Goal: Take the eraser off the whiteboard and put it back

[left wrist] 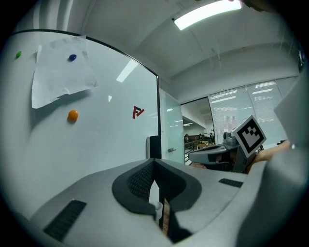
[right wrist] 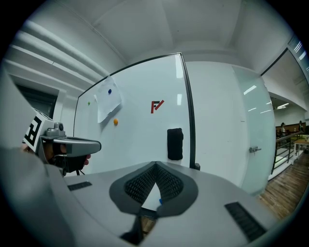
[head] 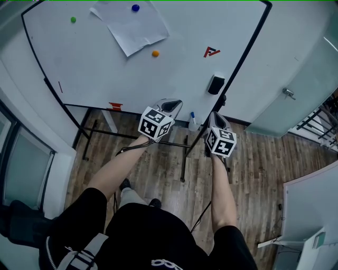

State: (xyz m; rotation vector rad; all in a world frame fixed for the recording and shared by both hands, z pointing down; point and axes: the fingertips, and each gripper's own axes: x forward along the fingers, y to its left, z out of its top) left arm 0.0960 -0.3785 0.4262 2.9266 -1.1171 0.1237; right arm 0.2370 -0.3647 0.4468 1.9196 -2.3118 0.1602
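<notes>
The black eraser (head: 216, 84) clings to the whiteboard (head: 95, 68) near its lower right edge; it also shows as the eraser (right wrist: 175, 144) and, edge-on, as the eraser (left wrist: 154, 147). My left gripper (head: 176, 103) hovers in front of the board's bottom edge, left of the eraser, jaws shut with nothing between them. My right gripper (head: 214, 116) hangs just below the eraser, apart from it, shut and holding nothing. In the right gripper view the closed tips (right wrist: 155, 165) point at the board a little left of and below the eraser.
A paper sheet (head: 132, 25) is pinned by a blue magnet (head: 135, 8); an orange magnet (head: 155, 53), a green magnet (head: 73, 20) and a red logo (head: 211, 51) are on the board. A blue-capped marker (head: 193, 121) rests at the bottom edge. A glass door (head: 296, 100) stands at the right.
</notes>
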